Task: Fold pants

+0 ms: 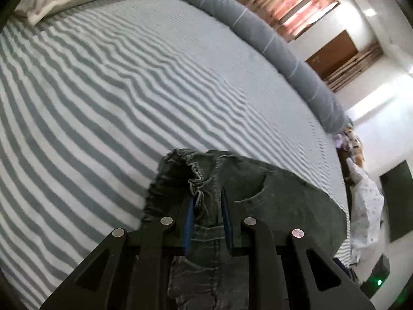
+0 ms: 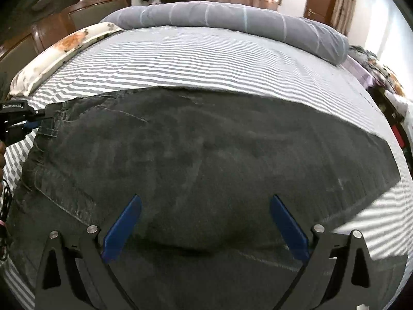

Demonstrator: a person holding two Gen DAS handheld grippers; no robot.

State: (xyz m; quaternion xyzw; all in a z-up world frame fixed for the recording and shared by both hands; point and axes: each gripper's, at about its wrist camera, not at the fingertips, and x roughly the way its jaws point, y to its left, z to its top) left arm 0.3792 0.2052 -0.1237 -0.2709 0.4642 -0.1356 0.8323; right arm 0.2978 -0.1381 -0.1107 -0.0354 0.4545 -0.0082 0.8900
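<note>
Your pants [image 2: 180, 155] lie spread across the near part of the striped bed sheet [image 2: 206, 59], dark denim, with the waistband to the left in the right wrist view and the legs running off to the right. They look already laid one leg over the other, since only a single long panel shows, though you cannot be sure of that from here.

Your left gripper [image 1: 206, 209] is closed on the waistband [image 1: 196, 178], its blue pads pinching the gathered denim near the elastic bunching. In the right wrist view the same left gripper [image 2: 31, 118] shows at the far left edge of the cloth, gripping that corner.

Your right gripper [image 2: 205, 222] hovers over the middle of the pants with its jaws spread wide and nothing between them; whether the fingertips touch the fabric cannot be told.

As for progress, you seem to be early to midway. The pants are flattened and lined up, but no crosswise fold is visible yet: the full length still stretches from waistband to the right side of the bed. What is left, by my reading, is to bring waist and hem ends together, then fold once more and smooth the stack.

The grey rolled blanket [image 2: 232, 23] and floral pillow [image 2: 64, 49] sit at the far side, well apart from the work.
</note>
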